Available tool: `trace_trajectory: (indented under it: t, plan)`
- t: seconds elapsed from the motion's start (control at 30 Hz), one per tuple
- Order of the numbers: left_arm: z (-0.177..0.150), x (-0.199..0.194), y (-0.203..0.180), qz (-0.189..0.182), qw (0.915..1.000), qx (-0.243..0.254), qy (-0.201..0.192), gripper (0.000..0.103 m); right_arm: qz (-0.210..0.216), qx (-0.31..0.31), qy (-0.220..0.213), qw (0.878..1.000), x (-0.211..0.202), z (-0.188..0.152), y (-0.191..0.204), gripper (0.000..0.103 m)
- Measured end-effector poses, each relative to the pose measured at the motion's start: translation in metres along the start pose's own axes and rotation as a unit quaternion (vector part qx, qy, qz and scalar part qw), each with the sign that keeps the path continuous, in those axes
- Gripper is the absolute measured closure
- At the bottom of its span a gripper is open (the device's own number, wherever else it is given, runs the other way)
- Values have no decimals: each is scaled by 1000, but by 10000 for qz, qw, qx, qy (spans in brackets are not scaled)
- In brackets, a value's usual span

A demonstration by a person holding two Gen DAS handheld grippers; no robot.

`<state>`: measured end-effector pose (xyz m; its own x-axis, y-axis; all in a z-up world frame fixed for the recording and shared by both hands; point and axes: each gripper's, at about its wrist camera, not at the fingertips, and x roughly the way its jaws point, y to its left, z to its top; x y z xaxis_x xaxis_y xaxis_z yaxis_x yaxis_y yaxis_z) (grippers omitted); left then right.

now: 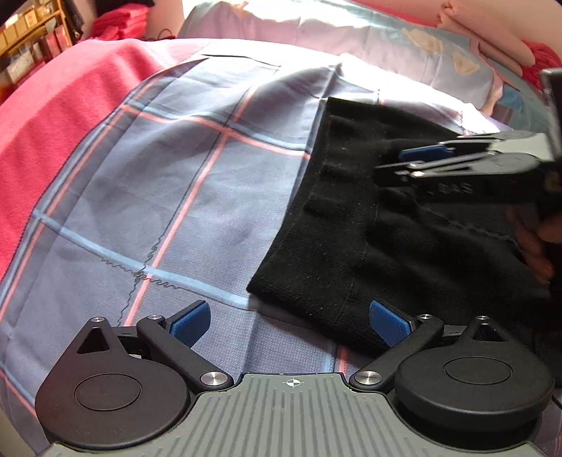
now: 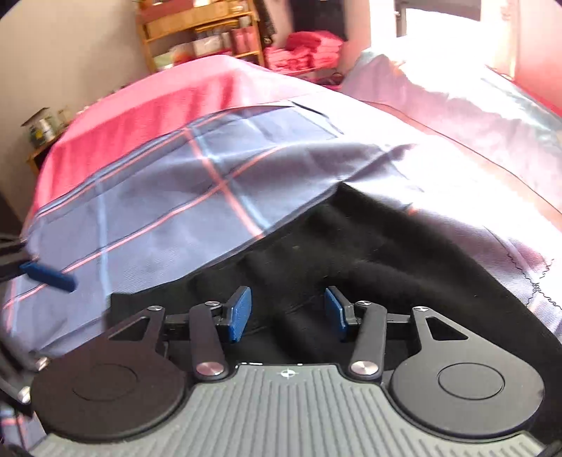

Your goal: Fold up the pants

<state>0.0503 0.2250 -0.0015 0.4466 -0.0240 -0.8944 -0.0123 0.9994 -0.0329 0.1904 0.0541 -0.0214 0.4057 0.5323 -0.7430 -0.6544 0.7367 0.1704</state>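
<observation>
In the left wrist view the left gripper [image 1: 289, 323] sits at six o'clock with its blue pads [image 1: 191, 321] spread wide and nothing between them; the near corner of the black pants [image 1: 379, 225] lies by the pad at five o'clock, the garment running up to two o'clock on the plaid sheet [image 1: 175, 175]. The right gripper [image 1: 404, 163] reaches in from three o'clock just over the pants, jaws parted, gripping nothing visible. Toward eleven o'clock spreads a red blanket [image 1: 52, 123]; farthest, at twelve o'clock, a pale pillow [image 1: 281, 21].
</observation>
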Motion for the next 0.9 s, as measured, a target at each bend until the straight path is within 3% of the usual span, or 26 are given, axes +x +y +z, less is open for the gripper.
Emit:
trace_trajectory:
  t: [0.03,0.1,0.13,0.17,0.27,0.33,0.43,0.47,0.53,0.63,0.7,0.77,0.83,0.9]
  plan:
    - [1,2,-3,-27,10000,38,6,0,-5,65,76,9999,18,3,0,65]
    - [3,10,-11,-24,9998,179,55,0,9,-221,-270,9994,30,7,11,56]
    - [4,15,-14,-3,9996,256,102,0,19,-395,-310,9987,32,9,16,47]
    - [3,21,-17,17,9994,318,162,0,2,-518,-264,9983,30,9,20,45]
    - [-1,35,-17,5,9987,322,388,0,169,-345,-310,9988,2,5,13,49]
    - [-4,35,-15,-4,9988,357,348,0,-39,-16,-603,9982,-17,0,-1,47]
    - [-4,36,-17,39,9984,431,358,0,-582,358,-335,9971,11,6,-23,49]
    - [-3,37,-19,73,9982,470,375,0,-546,432,-187,9974,26,8,-29,41]
    - [0,37,-22,144,9976,520,431,0,-367,333,-379,9981,31,16,-27,27]
    - [5,30,-23,76,9977,468,480,0,-538,479,-361,9967,7,14,-26,35]
    - [12,20,-25,-28,9982,451,393,0,-633,832,-578,9928,-30,-4,-36,34]
    - [21,12,-34,-103,9981,578,190,0,-1144,1314,-649,9826,-62,-29,-51,30]
    - [33,14,-48,-170,9972,724,75,0,-1573,1762,-410,9708,-65,-49,-70,31]
    - [46,26,-67,-176,9959,882,45,0,-1605,1795,-157,9705,-46,-58,-89,34]
